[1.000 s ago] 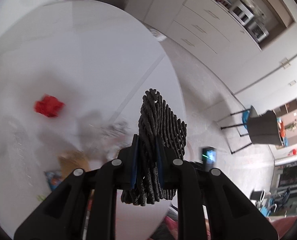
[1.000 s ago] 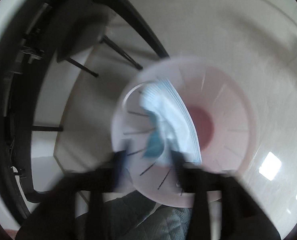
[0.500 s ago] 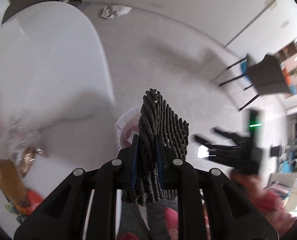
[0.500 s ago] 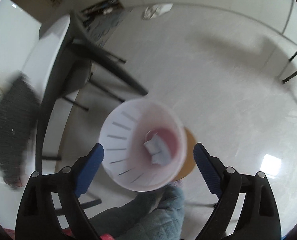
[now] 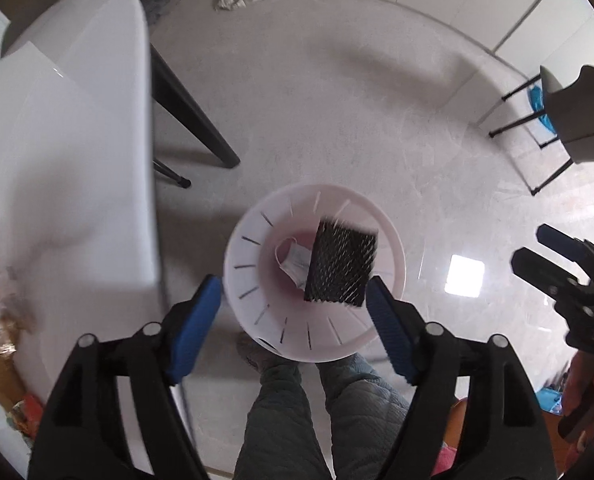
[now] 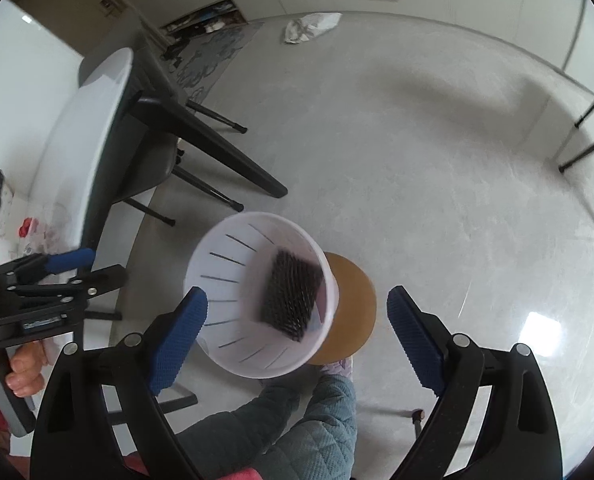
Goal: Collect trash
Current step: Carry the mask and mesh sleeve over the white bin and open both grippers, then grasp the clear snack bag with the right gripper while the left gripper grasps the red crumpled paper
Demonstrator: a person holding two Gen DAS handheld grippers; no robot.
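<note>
Two hand-held grippers are showing: left hand-held gripper [image 5: 293, 312], right hand-held gripper [image 6: 297, 332]; one white bin [image 5: 253, 280] is holding one dark mesh piece [image 5: 341, 268] (blurred) and one face mask [image 5: 295, 260]

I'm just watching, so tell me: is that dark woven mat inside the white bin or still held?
Inside. The dark woven mat lies within the white bin beside a face mask, and the left gripper is open with nothing between its fingers.
</note>
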